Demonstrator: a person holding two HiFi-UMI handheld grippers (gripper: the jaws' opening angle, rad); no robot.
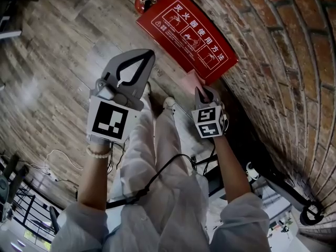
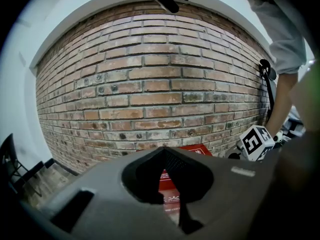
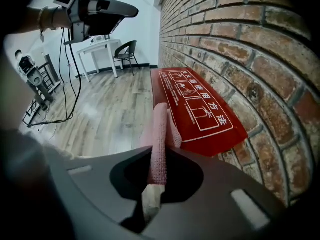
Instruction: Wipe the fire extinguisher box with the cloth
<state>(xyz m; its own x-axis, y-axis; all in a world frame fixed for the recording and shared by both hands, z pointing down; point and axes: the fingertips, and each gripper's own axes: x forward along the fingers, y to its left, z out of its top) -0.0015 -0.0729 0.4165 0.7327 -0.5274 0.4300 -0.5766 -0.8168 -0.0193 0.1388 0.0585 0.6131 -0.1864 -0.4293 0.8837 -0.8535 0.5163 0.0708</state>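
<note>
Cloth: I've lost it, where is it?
The cloth is pinched in the right claw, centre of the right gripper view, beside the box by the wall.

Head view steeply down; left view faces brick wall (image 2: 150,84); all share red box (image 1: 186,33).

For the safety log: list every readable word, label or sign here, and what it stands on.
"灭火器使用方法": white characters on the red fire extinguisher box.
Small print beside the box's pictograms: too small to read.
Markers on the left gripper and right gripper: patterns only, no words.
</note>
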